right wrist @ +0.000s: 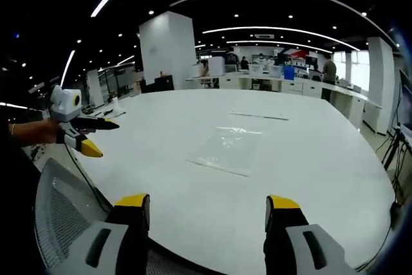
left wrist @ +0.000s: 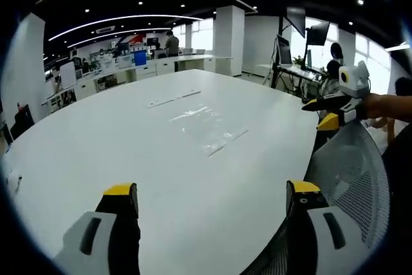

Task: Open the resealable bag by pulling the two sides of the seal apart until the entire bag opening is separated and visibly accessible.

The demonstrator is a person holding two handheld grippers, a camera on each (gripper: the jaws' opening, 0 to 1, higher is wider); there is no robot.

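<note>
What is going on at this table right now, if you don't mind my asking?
A person holds two grippers above a white table, both open and holding nothing. The left gripper and right gripper face a clear resealable bag lying flat and untouched mid-table. A mesh chair back sits at the table's edge.

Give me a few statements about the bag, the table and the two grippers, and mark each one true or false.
1. The clear bag lies flat on the white table. True.
2. The left gripper is clamped on the bag's seal. False: its jaws stand open and short of the bag, holding nothing.
3. The right gripper is open and empty. True.
4. The bag stands upright, full of items. False: it lies flat and looks empty.
5. A mesh chair back sits at the table's near edge. True.
</note>
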